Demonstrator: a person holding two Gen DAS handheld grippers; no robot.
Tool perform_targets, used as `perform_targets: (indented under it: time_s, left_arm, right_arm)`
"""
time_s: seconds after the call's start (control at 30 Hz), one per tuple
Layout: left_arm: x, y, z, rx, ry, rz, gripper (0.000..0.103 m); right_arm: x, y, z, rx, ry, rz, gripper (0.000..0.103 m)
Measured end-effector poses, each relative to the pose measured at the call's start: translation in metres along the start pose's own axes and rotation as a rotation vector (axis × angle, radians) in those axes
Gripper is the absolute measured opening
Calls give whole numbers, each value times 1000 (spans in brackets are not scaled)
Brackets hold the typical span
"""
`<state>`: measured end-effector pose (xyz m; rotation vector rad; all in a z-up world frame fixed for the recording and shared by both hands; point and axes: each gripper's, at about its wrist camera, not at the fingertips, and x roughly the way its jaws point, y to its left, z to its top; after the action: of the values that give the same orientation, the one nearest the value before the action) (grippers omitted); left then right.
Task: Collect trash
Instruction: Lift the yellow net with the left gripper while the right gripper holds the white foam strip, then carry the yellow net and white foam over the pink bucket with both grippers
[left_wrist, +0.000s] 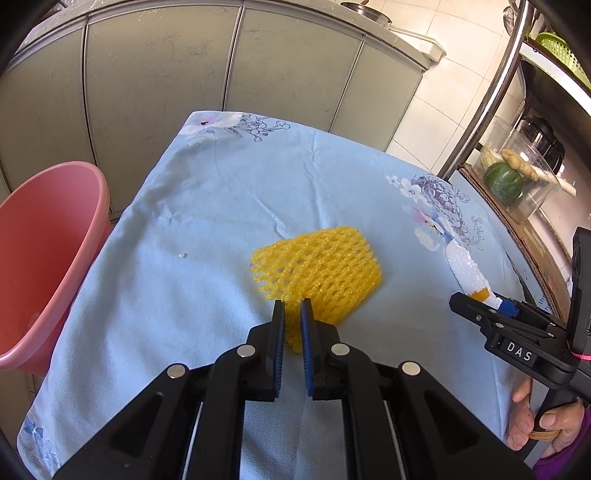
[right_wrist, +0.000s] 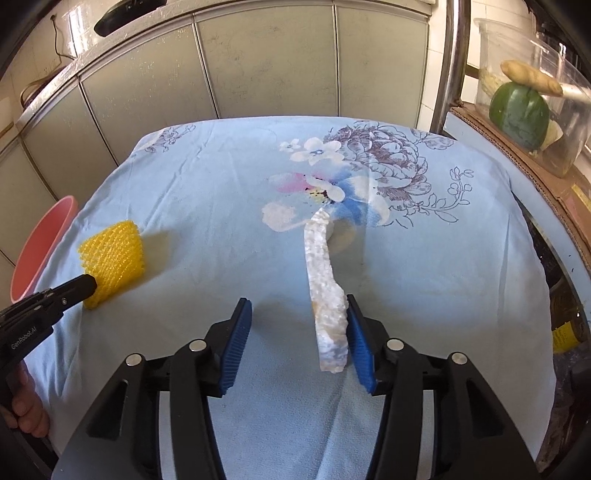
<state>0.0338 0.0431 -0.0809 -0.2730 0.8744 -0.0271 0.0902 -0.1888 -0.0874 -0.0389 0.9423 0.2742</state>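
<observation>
A yellow foam fruit net (left_wrist: 321, 273) lies on the blue flowered cloth (left_wrist: 184, 221). My left gripper (left_wrist: 291, 308) is shut on the net's near edge, and yellow mesh shows between its blue pads. From the right wrist view the same net (right_wrist: 114, 254) sits at the left with the left gripper (right_wrist: 88, 286) on it. A long white foam strip (right_wrist: 321, 280) lies between the jaws of my right gripper (right_wrist: 298, 301). The jaws stand apart; the strip leans against the right pad (right_wrist: 358, 339) and is clear of the left one. The left view shows the right gripper (left_wrist: 484, 303) at the strip's (left_wrist: 465, 269) near end.
A pink basin (left_wrist: 48, 240) stands off the table's left edge. Grey cabinet doors (left_wrist: 155, 92) rise behind the table. At the right, a metal post (right_wrist: 448, 66) and a shelf carry a clear tub (right_wrist: 535, 96) with a green squash. A hand (left_wrist: 535, 424) holds each grip.
</observation>
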Motion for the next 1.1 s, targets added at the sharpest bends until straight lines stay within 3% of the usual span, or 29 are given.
perform_targets:
  time_s: [0.17, 0.27, 0.37, 0.4, 0.6, 1.1]
  left_arm:
    - [-1, 1, 0, 0, -6, -8, 8]
    - [-2, -2, -1, 20, -11, -9, 6]
    - [-3, -10, -3, 62, -18, -8, 5]
    - [-4, -13, -3, 77, -22, -7, 5]
    - [-9, -17, -5, 107, -52, -9, 4]
    - [-53, 1, -2, 60, -176, -12, 4]
  right_arm:
    - [0, -2, -1, 26, -9, 27, 50]
    - [-2, -10, -3, 63, -17, 40, 39]
    - [-3, -19, -5, 103, -24, 56, 18]
    - [-3, -20, -4, 108, -23, 66, 17]
    - [-19, -10, -2, 61, -89, 76, 17]
    - [-46, 49, -3, -103, -142, 126, 17]
